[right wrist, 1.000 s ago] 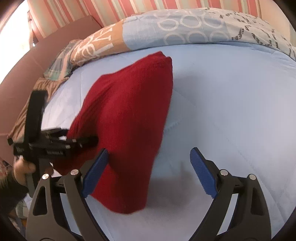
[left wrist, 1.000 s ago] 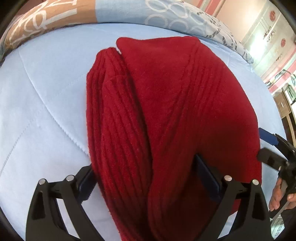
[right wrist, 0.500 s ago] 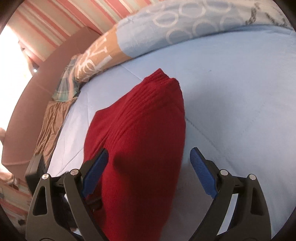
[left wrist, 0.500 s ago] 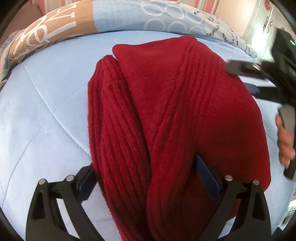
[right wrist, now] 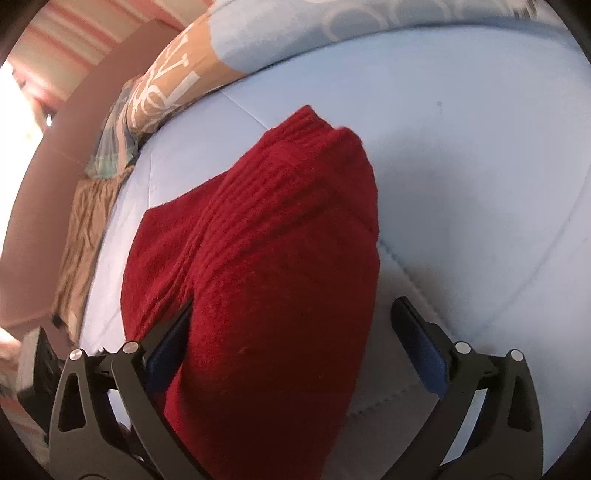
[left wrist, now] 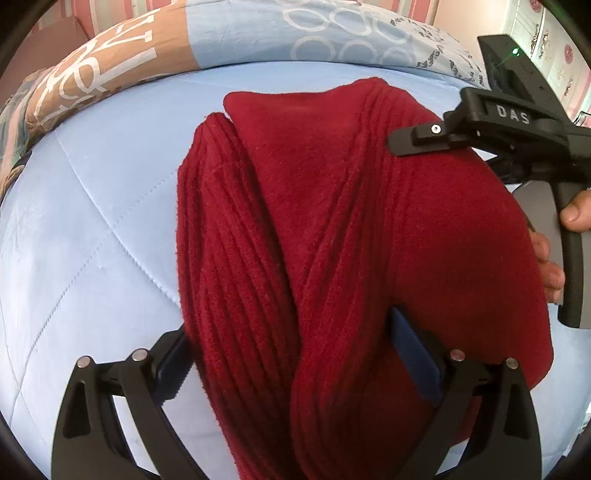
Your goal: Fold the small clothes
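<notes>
We are observing a red knitted garment lying in a bunched, partly folded heap on the light blue quilt, well short of the patterned pillow at the quilt's far edge. The left gripper is straddling the garment's near end, jaws standing wide; the ribbed cloth is bulging between them and hiding most of the left finger's pad, so we cannot confirm whether the pads are pressing. We are judging that this end is being steadied as an anchor for the fold.

The right gripper is opening its jaws over the garment's opposite side. The cloth is lying against its left finger, while the right finger is standing clear over bare quilt; nothing is being gripped. We are reading this as positioning for a fresh hold.

The garment's near hem is running out of both views, and the right view is blurring. Its layers are staying indistinct.
</notes>
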A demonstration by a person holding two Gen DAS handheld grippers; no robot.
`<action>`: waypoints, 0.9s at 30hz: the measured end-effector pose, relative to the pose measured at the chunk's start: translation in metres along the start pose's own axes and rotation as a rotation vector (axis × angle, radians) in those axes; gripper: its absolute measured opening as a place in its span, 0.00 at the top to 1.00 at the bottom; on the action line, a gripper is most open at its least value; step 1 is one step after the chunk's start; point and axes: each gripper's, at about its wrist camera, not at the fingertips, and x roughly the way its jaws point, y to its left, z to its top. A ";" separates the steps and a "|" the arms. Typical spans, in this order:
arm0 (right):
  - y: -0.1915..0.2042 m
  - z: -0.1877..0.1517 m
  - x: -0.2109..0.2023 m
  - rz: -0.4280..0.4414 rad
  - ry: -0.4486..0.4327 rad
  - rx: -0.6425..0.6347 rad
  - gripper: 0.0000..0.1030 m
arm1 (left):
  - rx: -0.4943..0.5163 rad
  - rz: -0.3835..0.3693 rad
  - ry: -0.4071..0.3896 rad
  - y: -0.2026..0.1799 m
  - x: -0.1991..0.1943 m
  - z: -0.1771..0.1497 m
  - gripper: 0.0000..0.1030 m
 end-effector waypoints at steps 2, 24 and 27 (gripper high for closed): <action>0.004 0.000 -0.001 -0.005 -0.002 -0.011 0.03 | 0.000 0.000 0.002 0.000 0.000 0.000 0.05; 0.046 -0.024 -0.044 0.043 -0.066 -0.115 0.56 | -0.025 -0.014 0.006 -0.017 -0.042 -0.021 0.54; 0.051 -0.039 -0.062 0.045 -0.050 -0.130 0.56 | -0.012 -0.015 0.023 -0.029 -0.060 -0.034 0.55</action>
